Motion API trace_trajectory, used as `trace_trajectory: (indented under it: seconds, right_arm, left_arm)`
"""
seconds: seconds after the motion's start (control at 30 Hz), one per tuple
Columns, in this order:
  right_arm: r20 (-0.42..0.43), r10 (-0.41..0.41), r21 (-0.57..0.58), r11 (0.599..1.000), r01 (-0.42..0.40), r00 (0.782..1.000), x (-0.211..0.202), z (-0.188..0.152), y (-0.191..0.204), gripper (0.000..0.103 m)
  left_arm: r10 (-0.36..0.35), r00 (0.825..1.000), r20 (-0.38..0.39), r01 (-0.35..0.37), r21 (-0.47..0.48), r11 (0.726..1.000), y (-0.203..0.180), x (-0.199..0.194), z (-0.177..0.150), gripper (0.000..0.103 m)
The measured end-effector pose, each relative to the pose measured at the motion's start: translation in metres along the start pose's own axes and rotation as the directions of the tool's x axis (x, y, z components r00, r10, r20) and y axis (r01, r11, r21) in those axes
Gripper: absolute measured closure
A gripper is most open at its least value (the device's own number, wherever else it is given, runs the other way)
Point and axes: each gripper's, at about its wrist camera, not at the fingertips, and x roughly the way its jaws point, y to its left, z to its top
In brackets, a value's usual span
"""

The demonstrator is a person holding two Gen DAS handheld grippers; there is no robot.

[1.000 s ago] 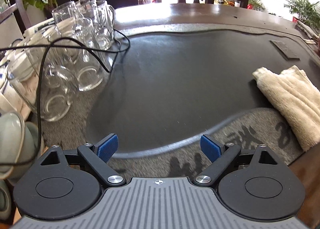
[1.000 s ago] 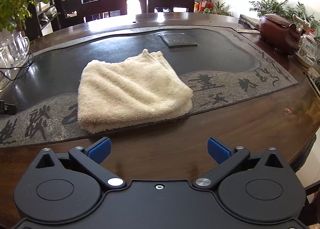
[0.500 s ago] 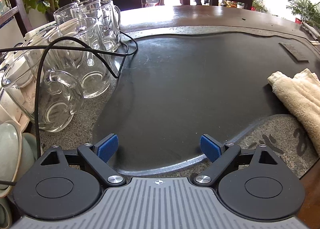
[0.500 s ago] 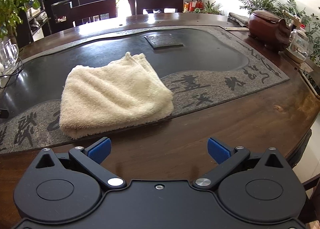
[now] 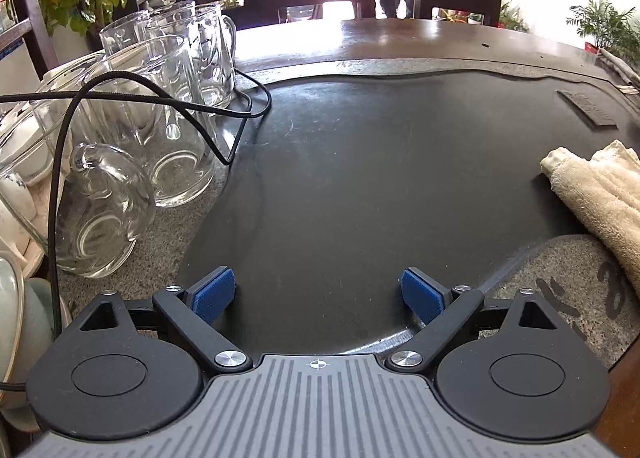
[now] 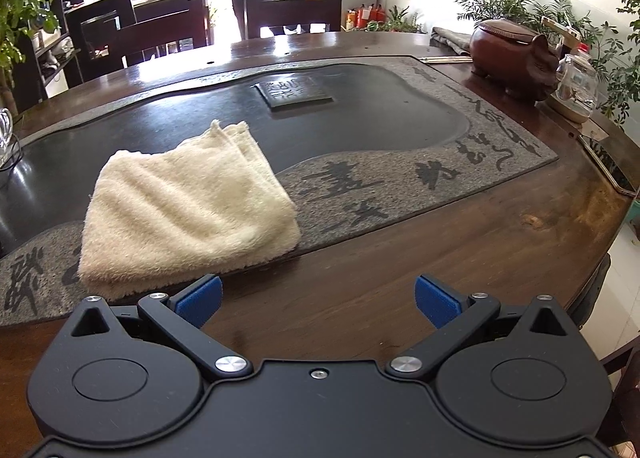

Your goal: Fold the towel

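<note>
A cream towel (image 6: 188, 209) lies folded into a thick square on the stone tea tray (image 6: 400, 129), its front edge near the tray's rim. In the left wrist view only its left end (image 5: 596, 197) shows at the far right. My right gripper (image 6: 318, 300) is open and empty, low over the wooden table just in front and right of the towel. My left gripper (image 5: 318, 294) is open and empty over the dark hollow of the tray (image 5: 380, 177), well left of the towel.
Several glass mugs (image 5: 160, 129) and a black cable (image 5: 160, 97) crowd the tray's left side, with ceramic bowls (image 5: 16, 298) beyond. A brown pig-shaped pot (image 6: 512, 57) and a glass jar (image 6: 576, 85) stand at the right. A dark stone plaque (image 6: 294, 91) sits behind the towel. Chairs ring the table.
The left gripper has moved forward and left, so the mugs loom larger and the towel slid toward the right edge. The right gripper drifted right and nearer; the towel moved left in view.
</note>
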Motion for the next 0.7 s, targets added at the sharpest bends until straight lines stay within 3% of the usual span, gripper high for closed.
trace_trajectory:
  seconds: [0.7]
  right_arm:
    - [0.002,-0.013,0.035,0.999,0.013,1.0,0.006,-0.002,-0.014,0.0]
  left_arm:
    - [-0.012,0.994,0.104,0.011,0.011,1.0,0.0,0.001,-0.018,0.0]
